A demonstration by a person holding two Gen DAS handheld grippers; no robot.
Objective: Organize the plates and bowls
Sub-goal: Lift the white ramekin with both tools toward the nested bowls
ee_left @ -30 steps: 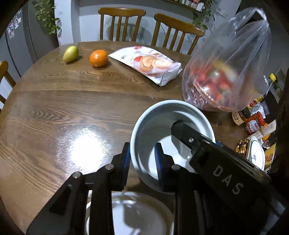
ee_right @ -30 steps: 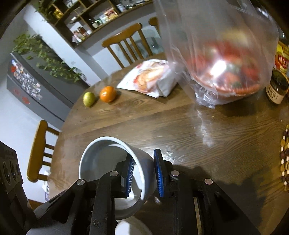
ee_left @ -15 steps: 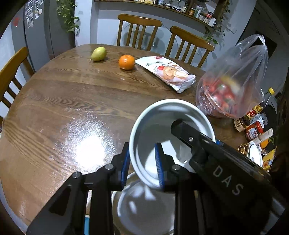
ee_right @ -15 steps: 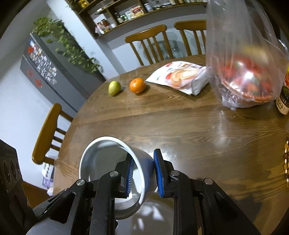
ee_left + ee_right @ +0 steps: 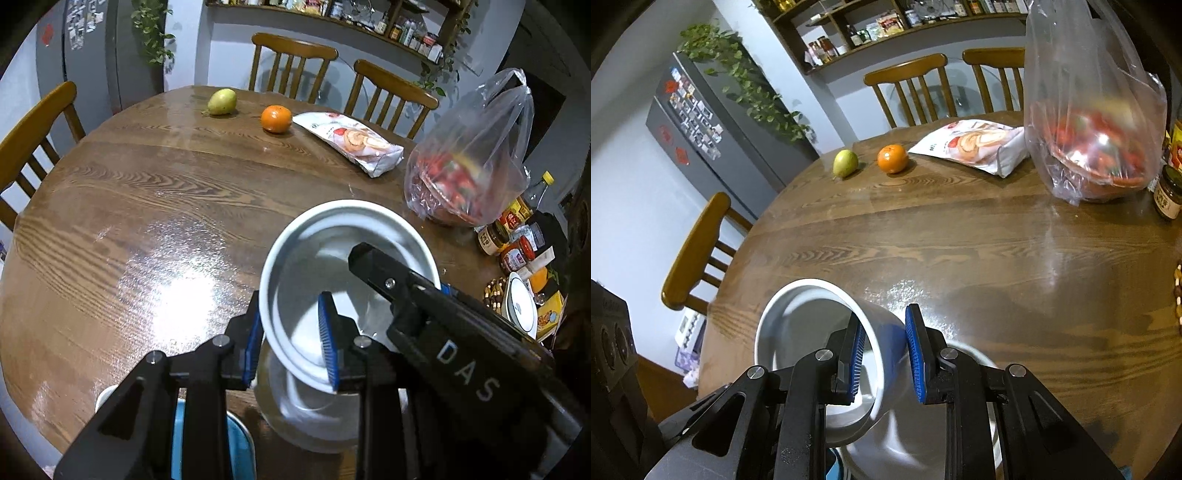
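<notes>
Both grippers hold one white bowl (image 5: 332, 236) above the round wooden table (image 5: 147, 192). My left gripper (image 5: 291, 339) is shut on its near rim, one finger inside and one outside. My right gripper (image 5: 882, 354) is shut on the bowl's (image 5: 798, 314) opposite wall and shows in the left wrist view as a black arm (image 5: 443, 317) marked DAS. Below the bowl sits a white plate (image 5: 314, 424), which also shows in the right wrist view (image 5: 916, 450). A blue dish (image 5: 236, 443) lies at the near table edge.
A pear (image 5: 221, 101), an orange (image 5: 276, 118), a snack packet (image 5: 354, 142) and a clear bag of red food (image 5: 461, 177) lie at the far side. Jars (image 5: 509, 251) and a small white dish (image 5: 521, 306) crowd the right edge. Wooden chairs (image 5: 291, 62) ring the table.
Both grippers have lifted the bowl up and back toward me. The table looks further away and the plate underneath is more exposed. The blue dish has come into view.
</notes>
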